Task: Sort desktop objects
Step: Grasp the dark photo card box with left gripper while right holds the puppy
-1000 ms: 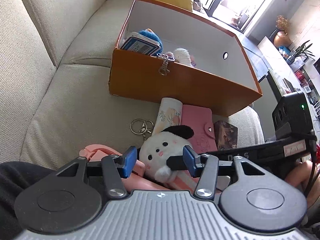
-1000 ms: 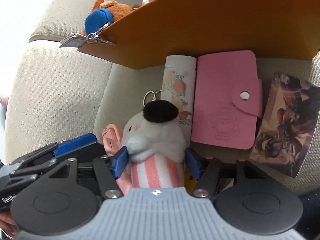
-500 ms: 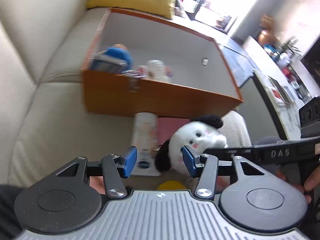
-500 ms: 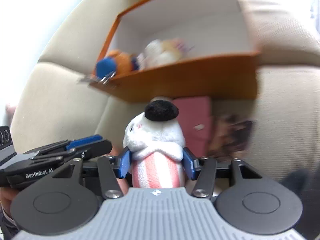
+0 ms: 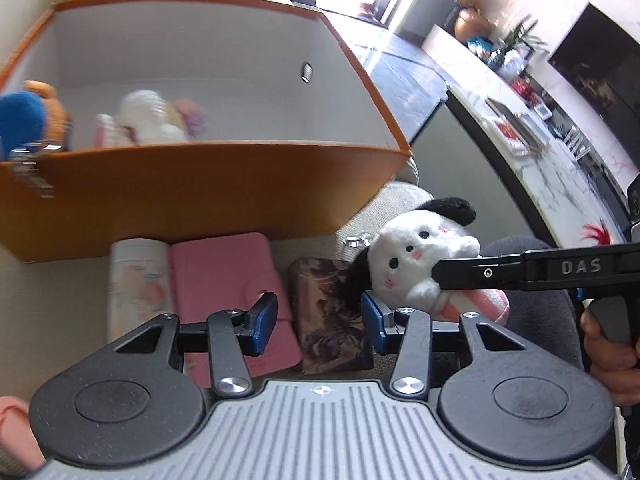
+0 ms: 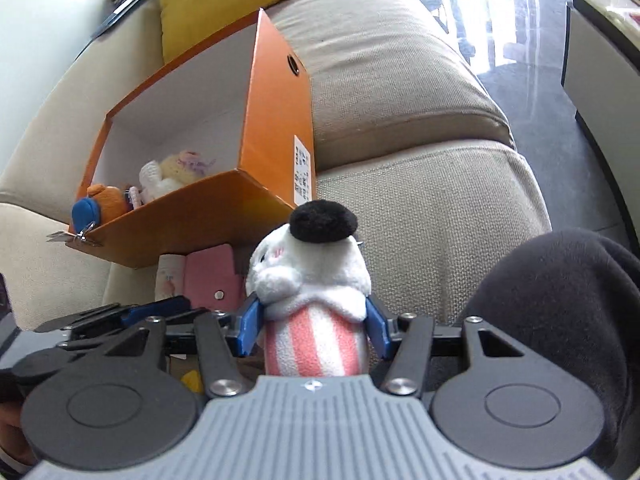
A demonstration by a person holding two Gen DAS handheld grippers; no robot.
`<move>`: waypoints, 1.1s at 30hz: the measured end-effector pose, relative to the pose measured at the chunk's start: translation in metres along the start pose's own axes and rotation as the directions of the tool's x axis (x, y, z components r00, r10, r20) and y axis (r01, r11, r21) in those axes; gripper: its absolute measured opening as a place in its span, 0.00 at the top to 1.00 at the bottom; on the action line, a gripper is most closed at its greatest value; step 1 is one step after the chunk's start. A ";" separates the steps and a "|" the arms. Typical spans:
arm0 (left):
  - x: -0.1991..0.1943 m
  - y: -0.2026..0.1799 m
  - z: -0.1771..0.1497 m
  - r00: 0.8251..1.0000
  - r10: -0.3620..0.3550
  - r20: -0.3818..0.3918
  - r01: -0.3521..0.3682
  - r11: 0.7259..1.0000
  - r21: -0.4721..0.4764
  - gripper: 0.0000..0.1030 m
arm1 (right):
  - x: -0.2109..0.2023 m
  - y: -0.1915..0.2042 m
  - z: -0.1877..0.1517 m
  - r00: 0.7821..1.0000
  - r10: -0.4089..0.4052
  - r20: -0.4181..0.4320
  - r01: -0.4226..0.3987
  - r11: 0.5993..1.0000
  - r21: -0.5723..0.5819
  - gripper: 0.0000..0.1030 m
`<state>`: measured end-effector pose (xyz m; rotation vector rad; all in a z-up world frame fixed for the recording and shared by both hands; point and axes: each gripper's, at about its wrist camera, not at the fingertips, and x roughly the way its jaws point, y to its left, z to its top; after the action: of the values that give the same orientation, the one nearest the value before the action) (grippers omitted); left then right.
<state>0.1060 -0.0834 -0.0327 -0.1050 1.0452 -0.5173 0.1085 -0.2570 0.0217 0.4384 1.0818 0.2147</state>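
Right tool [image 6: 312, 330]: clamped on the plush toy [image 6: 310, 280] — both blue pads press the pink-and-white striped body just under the white head, with the black cap pointing up and away from the camera.
Plush toy, seen from the left wrist [image 5: 416, 258]: held off the sofa, near the right corner of the orange box [image 5: 192, 192] and lower than its rim; the right tool's black finger crosses in front of its chest.
Left tool [image 5: 318, 322]: fingers spread wide with nothing between them, hovering over the flat items on the sofa.
Orange box: sits on the sofa cushion [image 6: 420, 216], open top, white inside; a blue-and-orange plush [image 6: 98, 204] and a cream knitted toy [image 6: 168, 176] lie at its left end, and a metal key clip [image 6: 82, 236] hangs over the front edge.
In front of the box: a floral-print card holder [image 5: 136, 276], a pink snap wallet [image 5: 228, 292] touching it, and a dark picture card [image 5: 324, 320] just beside the wallet — all lying flat.
Behind the box: a yellow pillow [image 6: 224, 0].
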 end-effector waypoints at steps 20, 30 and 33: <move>0.047 -0.015 -0.008 0.991 0.067 -0.114 -0.058 0.995 0.083 0.43 | -0.002 -0.007 0.000 0.998 -0.063 0.008 0.063 0.998 -0.026 0.45; 0.021 -0.015 -0.010 0.997 0.024 -0.073 -0.019 0.998 0.066 0.60 | 0.016 0.010 -0.009 0.986 -0.165 0.002 0.164 0.977 -0.135 0.45; 0.011 -0.011 -0.010 0.999 -0.023 -0.029 0.024 0.999 0.048 0.61 | 0.019 0.010 -0.008 0.986 -0.168 -0.012 0.164 0.974 -0.154 0.45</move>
<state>0.0979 -0.0970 -0.0431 -0.0671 1.0598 -0.5669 0.1105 -0.2390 0.0081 0.2074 1.1115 0.1537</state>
